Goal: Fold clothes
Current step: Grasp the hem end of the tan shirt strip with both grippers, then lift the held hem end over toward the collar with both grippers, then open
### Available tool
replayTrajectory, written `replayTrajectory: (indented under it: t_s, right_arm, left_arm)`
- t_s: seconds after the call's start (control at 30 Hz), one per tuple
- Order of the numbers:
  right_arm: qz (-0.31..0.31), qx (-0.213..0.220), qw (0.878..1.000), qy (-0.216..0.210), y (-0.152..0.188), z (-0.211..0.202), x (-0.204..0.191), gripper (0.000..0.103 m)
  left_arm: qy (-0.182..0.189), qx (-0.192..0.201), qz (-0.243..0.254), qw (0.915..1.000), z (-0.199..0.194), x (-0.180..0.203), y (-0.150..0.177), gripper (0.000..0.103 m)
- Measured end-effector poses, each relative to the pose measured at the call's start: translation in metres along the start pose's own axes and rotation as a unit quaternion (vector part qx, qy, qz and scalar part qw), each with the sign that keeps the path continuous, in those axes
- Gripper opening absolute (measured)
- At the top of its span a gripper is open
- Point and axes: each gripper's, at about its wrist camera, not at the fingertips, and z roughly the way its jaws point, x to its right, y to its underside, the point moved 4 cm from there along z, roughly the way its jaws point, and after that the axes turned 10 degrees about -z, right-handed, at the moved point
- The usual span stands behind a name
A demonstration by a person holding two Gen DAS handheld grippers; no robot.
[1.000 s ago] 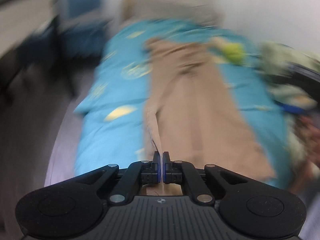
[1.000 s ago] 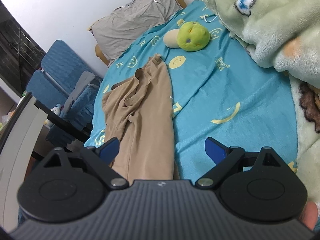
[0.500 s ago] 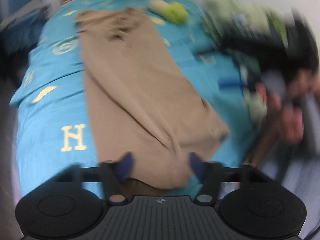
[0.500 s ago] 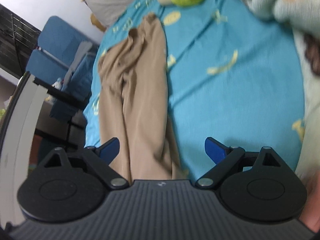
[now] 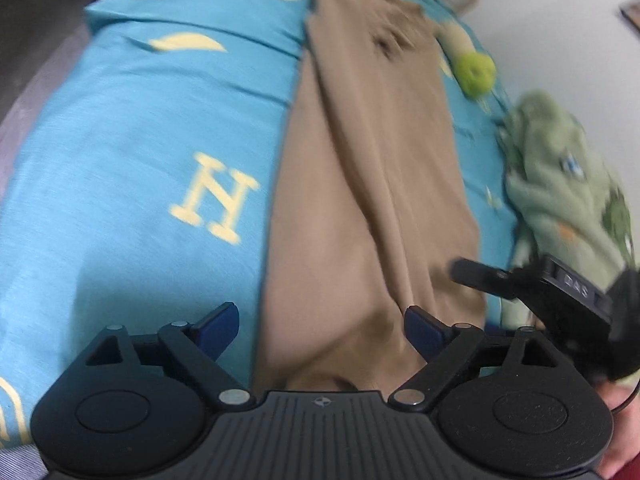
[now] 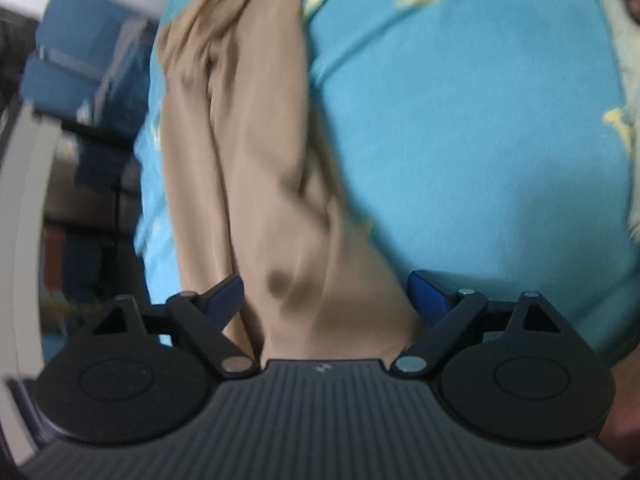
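bed under turquoise sheet [image 5: 132,152] with yellow print filled most of view ahead. pale wall [image 5: 560,28] stood far right. blue chairs [image 6: 80,60] and dark shelving sat far left, blurred. grey floor [image 5: 24,60] lay left.

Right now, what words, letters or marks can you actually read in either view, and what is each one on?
"H": yellow letter on the blue bedsheet, left of the tan garment.
"DAS": raised letters on the right tool's black body; blurred, so uncertain.
Round yellow emblem and lettering at the sheet's far end: too blurred to read.
Small logo on each tool's ribbed top: too small to read.
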Motion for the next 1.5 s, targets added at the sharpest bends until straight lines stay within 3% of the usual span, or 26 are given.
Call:
replayTrajectory:
  t_s: [0.07,0.13,0.17,0.2,0.23,0.3,0.4,0.5,0.8,1.0,1.07,1.2,1.5]
  right_arm:
    - [-0.024,-0.013,1.000,0.017,0.008,0.000,-0.010,0.077]
    - [-0.042,-0.023,0.998,0.028,0.017,-0.002,-0.019,0.071]
    - [-0.051,-0.028,0.998,0.033,0.022,-0.003,-0.023,0.059]
    - [-0.060,-0.033,0.997,0.039,0.026,-0.004,-0.027,0.047]
    - [-0.069,-0.037,0.996,0.044,0.031,-0.005,-0.031,0.024]
    - [-0.074,-0.027,0.996,0.047,0.034,-0.013,-0.035,0.018]
    - [-0.098,0.017,0.994,0.046,0.035,-0.041,-0.043,0.015]
    - [-0.130,0.071,0.988,0.051,0.036,-0.074,-0.050,0.014]
    - [-0.115,0.175,0.978,-0.006,0.030,-0.162,-0.056,0.009]
    - [-0.119,0.227,0.965,-0.047,0.047,-0.229,-0.045,0.009]
    - [-0.121,0.237,0.962,-0.057,0.057,-0.246,-0.041,0.009]
    - [-0.115,0.250,0.958,-0.078,0.072,-0.268,-0.033,0.009]
    - [-0.109,0.266,0.954,-0.082,0.054,-0.262,-0.031,0.009]
  left_arm:
    - [-0.007,-0.023,0.025,0.9994,0.004,0.008,0.006,0.081]
    - [-0.030,-0.033,0.051,0.9977,0.004,0.011,0.013,0.049]
    - [-0.042,-0.038,0.064,0.9964,0.004,0.013,0.016,0.035]
    - [-0.050,-0.038,0.067,0.9958,0.002,0.013,0.016,0.014]
    - [-0.042,-0.035,0.060,0.9967,-0.001,0.011,0.014,0.011]
    - [-0.018,-0.012,0.045,0.9988,-0.015,0.009,0.010,0.006]
    - [0.027,0.043,0.029,0.9983,-0.046,0.009,0.006,0.005]
    - [0.094,0.106,0.016,0.9898,-0.088,0.012,0.006,0.004]
    - [0.113,0.220,0.071,0.9663,-0.188,0.073,0.053,0.004]
    - [0.139,0.256,0.090,0.9524,-0.243,0.092,0.103,0.004]
    - [0.145,0.268,0.099,0.9473,-0.261,0.099,0.133,0.004]
    - [0.155,0.278,0.103,0.9425,-0.276,0.103,0.159,0.004]
    - [0.130,0.292,0.122,0.9398,-0.276,0.116,0.142,0.004]
